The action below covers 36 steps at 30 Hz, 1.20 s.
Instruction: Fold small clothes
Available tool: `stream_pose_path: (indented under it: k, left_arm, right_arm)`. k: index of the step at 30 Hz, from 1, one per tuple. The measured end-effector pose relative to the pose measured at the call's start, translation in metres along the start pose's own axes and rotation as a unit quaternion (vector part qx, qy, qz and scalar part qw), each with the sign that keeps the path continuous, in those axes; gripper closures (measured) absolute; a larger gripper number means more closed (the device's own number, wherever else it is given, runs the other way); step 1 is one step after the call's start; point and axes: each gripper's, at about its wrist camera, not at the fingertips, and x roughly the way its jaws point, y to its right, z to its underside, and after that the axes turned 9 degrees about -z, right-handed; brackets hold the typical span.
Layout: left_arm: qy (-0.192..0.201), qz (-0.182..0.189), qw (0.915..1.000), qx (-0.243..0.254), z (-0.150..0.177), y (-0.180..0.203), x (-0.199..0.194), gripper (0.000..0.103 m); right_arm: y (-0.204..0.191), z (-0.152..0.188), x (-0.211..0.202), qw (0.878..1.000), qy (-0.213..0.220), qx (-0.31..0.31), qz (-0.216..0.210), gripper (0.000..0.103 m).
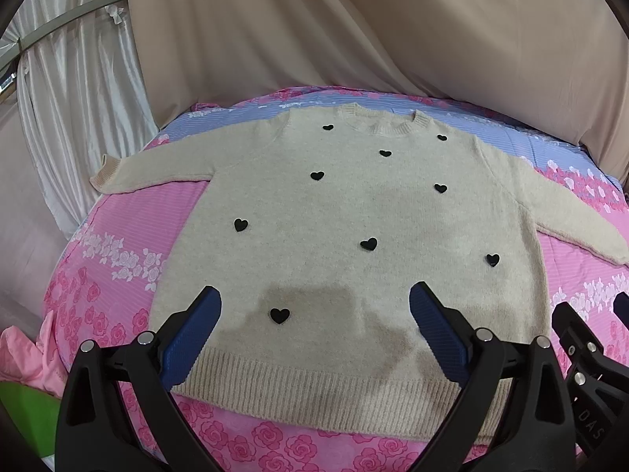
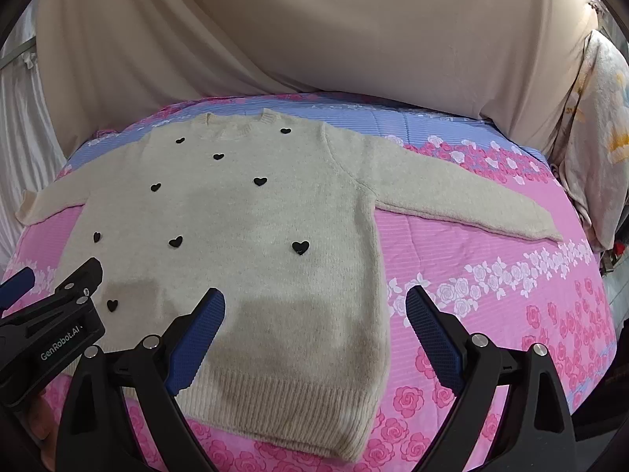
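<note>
A cream knit sweater [image 1: 346, 212] with small black hearts lies flat, front up, on a pink and blue floral bedsheet [image 1: 118, 244], sleeves spread to both sides, ribbed hem nearest me. My left gripper [image 1: 314, 306] is open and empty, hovering above the hem's left-middle part. My right gripper [image 2: 314, 310] is open and empty above the sweater [image 2: 243, 212] at its lower right corner. The left gripper also shows at the left edge of the right wrist view [image 2: 59, 279], and the right gripper at the right edge of the left wrist view [image 1: 589, 314].
Beige fabric [image 1: 354, 31] hangs behind the bed. White curtains [image 1: 70, 90] stand at the left. A pink cloth [image 1: 23, 354] and something green [image 1: 23, 413] lie at the bed's near left. A patterned blanket [image 2: 597, 137] hangs at the right.
</note>
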Motion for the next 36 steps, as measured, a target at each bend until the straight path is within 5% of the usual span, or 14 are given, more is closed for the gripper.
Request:
stream_pose_path:
  k: [36]
  left_arm:
    - [-0.008,-0.008,0.9999,0.006,0.0052,-0.0016,0.0064,0.009]
  right_arm:
    - [-0.0040,0.0036,0.0055,1.000,-0.006,-0.009,-0.004,0.011]
